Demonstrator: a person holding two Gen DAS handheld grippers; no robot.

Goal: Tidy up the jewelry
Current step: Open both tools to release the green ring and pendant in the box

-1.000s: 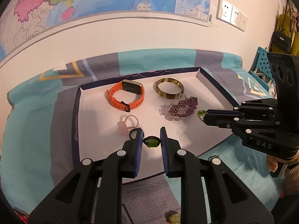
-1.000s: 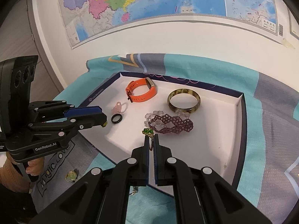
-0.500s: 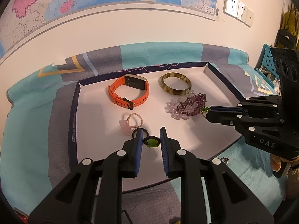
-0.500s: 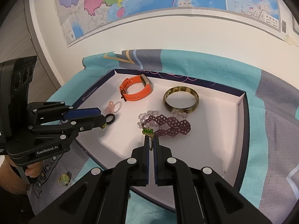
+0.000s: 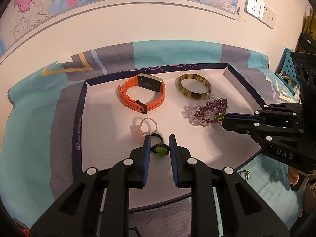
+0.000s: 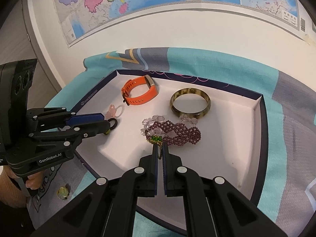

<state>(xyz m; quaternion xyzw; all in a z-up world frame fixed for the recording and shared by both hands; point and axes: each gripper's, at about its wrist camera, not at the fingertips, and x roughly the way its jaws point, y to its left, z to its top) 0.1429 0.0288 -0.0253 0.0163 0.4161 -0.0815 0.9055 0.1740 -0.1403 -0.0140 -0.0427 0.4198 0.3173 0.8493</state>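
A white tray [image 5: 102, 118] with a dark rim holds an orange watch [image 5: 142, 94], a brown bangle [image 5: 192, 87], a purple bead bracelet [image 5: 209, 110], a pink ring [image 5: 142, 126] and a black ring [image 5: 157, 137]. My left gripper [image 5: 159, 148] is shut on a green-stone ring [image 5: 160, 151], low over the tray's front. My right gripper [image 6: 160, 148] is shut on a green-stone gold chain piece [image 6: 157, 140], right beside the purple bracelet [image 6: 175, 132]; it also shows in the left wrist view [image 5: 224, 118].
The tray [image 6: 254, 134] rests on a teal and grey cloth [image 5: 35, 118] against a white wall with a map. A small yellow-green ring [image 6: 62, 192] and a gold ring [image 5: 244, 172] lie on the cloth in front of the tray.
Both grippers have moved a little forward over the tray with their pieces. The right gripper's green piece now sits against the purple bracelet.
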